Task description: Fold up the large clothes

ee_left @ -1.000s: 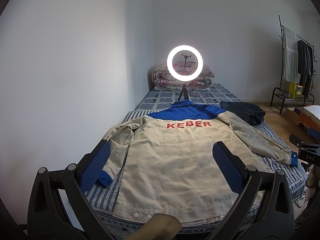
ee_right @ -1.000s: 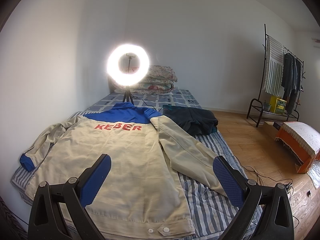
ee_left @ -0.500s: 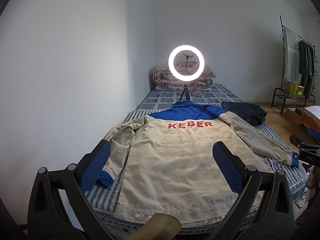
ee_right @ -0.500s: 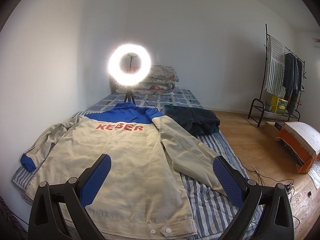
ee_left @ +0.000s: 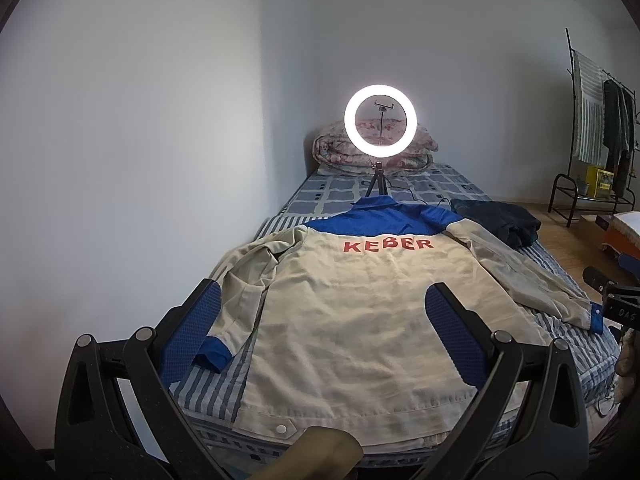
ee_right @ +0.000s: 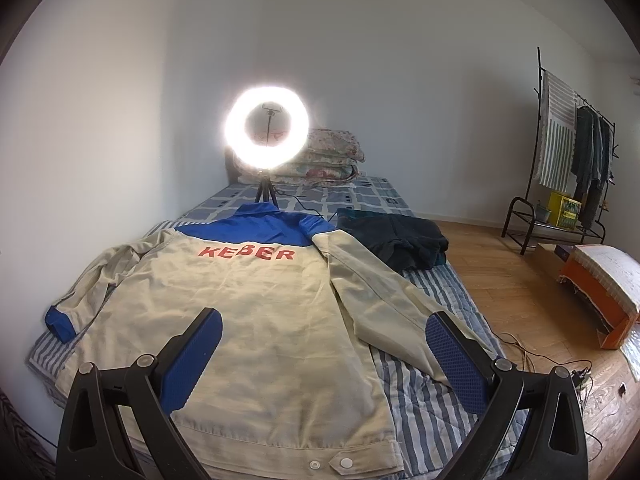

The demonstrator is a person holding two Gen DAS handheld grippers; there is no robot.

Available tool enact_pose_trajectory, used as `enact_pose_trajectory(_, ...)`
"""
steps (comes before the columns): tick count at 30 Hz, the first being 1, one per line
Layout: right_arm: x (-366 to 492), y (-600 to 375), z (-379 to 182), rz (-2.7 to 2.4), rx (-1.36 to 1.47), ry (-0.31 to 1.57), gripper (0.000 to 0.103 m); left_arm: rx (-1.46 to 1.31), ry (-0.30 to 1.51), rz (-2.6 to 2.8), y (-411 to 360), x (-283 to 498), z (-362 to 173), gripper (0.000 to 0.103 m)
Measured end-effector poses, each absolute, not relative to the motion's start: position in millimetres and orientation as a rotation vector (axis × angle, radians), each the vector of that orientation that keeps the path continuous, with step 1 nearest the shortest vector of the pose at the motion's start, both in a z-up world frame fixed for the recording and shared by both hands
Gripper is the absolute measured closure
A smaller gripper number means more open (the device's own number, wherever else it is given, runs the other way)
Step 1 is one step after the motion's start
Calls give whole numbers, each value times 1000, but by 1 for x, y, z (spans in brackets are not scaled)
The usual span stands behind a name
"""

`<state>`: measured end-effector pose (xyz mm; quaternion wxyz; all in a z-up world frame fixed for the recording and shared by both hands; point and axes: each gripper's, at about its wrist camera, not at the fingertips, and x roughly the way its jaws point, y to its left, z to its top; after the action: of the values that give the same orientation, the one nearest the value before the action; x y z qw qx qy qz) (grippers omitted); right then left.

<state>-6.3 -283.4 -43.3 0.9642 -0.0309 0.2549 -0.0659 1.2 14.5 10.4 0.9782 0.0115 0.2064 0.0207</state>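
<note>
A beige work jacket (ee_left: 352, 312) with a blue yoke and red letters KEBER lies back-up and spread flat on the striped bed (ee_left: 212, 380), both sleeves out to the sides. It also shows in the right wrist view (ee_right: 248, 320). My left gripper (ee_left: 324, 320) is open and empty, held above the jacket's hem. My right gripper (ee_right: 324, 340) is open and empty, above the jacket's lower right part near the right sleeve (ee_right: 384, 304).
A lit ring light on a tripod (ee_left: 380, 126) stands on the bed behind the collar. A dark folded garment (ee_right: 396, 236) lies right of the collar. Folded quilts (ee_left: 340, 152) sit at the headboard. A wall runs along the left. Clothes rack (ee_right: 568, 160) and orange box (ee_right: 600, 292) stand on the wooden floor.
Both grippers have drifted slightly; the scene shifts a little in both views. The jacket has not moved and both grippers stay open.
</note>
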Motion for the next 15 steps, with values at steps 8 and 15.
enact_pose_trajectory(8,1,-272,-47,-113,-71,522,0,22,425,66,21,5,3,0)
enact_pose_trajectory(15,10,-261,-50,-88,-69,532,0,23,433,98,31,6,-2,0)
